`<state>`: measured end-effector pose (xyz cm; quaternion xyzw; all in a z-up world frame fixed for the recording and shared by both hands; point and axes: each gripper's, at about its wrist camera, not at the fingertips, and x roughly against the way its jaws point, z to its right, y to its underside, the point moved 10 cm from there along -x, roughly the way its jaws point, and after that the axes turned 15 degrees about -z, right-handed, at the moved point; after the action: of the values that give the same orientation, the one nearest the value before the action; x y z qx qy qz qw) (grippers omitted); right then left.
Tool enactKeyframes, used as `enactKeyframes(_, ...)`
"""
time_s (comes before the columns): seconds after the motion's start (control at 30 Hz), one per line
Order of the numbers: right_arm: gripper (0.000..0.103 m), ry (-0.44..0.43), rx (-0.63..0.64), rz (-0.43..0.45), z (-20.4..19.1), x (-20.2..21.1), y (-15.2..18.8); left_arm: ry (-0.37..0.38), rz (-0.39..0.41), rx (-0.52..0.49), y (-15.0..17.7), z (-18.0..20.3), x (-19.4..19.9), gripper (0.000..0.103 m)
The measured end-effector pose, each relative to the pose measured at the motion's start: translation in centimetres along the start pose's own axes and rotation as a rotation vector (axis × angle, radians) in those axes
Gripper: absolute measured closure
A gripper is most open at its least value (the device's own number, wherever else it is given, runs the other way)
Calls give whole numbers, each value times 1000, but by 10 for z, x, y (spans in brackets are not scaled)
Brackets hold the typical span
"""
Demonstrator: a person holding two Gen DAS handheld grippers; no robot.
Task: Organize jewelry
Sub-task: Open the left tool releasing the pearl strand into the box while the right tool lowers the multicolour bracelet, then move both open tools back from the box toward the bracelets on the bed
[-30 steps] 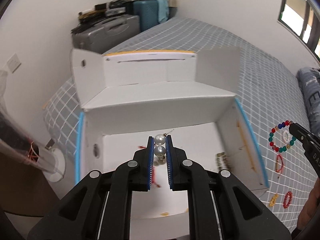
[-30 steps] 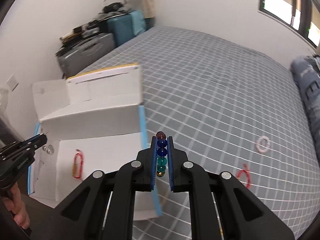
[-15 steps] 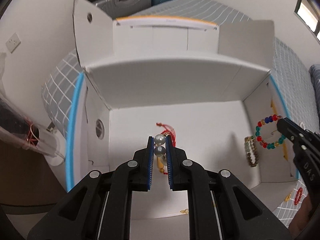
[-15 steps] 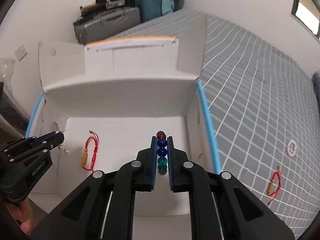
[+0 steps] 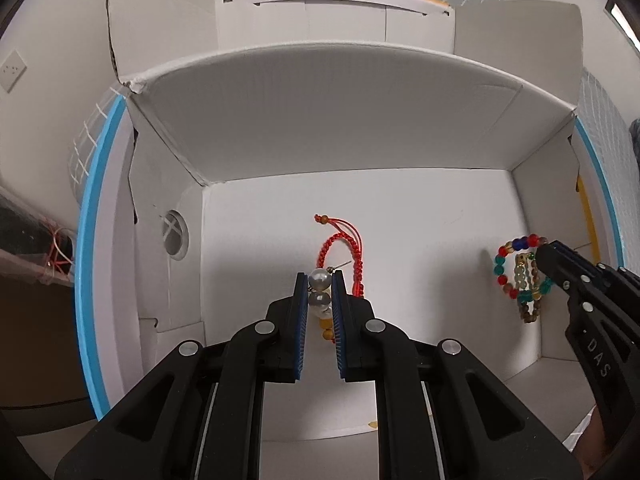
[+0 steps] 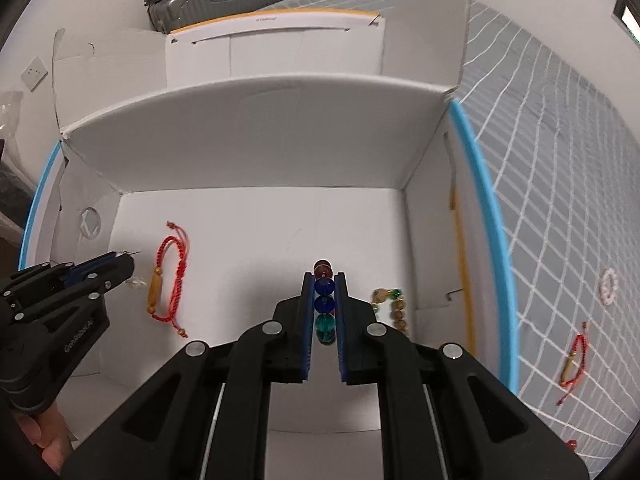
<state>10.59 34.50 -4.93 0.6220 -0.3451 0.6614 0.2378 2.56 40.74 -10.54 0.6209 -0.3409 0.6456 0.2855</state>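
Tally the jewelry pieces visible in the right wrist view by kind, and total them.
Red woven cord bracelets: 2
Colourful glass bead bracelets: 1
Brown wooden bead bracelets: 1
White ring-shaped bracelets: 1
Total: 5

2 wrist views down into 1 box

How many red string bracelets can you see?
2. One red string bracelet lies on the floor of the white box, near the left side. The other red string bracelet lies outside on the grey checked bedspread. More may be hidden.
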Motion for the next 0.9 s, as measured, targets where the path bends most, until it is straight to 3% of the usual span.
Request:
enactKeyframes(0.3, 92, -10, 10, -18, -4, -6, 2, -12, -2, 3, -1, -3, 2, 90)
enactKeyframes(0.33, 86, -19, 15, -14, -6, -5, 2, -11, 2, 6, -2, -4, 5, 90)
enactKeyframes(0.37, 74, -21, 15, -10, -6, -3, 2, -9, 4, 10, -1, -4, 7, 89)
enactKeyframes(0.4, 69, -24, 13, 1, -6, 0, 2, -6, 6, 12, -2, -3, 10, 84)
enactKeyframes(0.47, 56, -33, 21, 13, -9, 4, 1, -9, 21, 19, 0, -6, 17, 58)
enactKeyframes(0.5, 52, -36, 26, 19, -10, 7, 1, -9, 42, 29, 0, -9, 23, 39)
enactKeyframes(0.53, 42, -40, 32, 29, -11, 10, 1, 11, 66, 29, 0, -10, 29, 38)
enactKeyframes(0.67, 28, -51, 39, 52, -11, 20, 3, -4, 117, 52, 5, -19, 49, 22)
enactKeyframes(0.9, 15, -49, 45, 96, -11, 35, 3, 12, 168, 64, 13, -27, 65, 9)
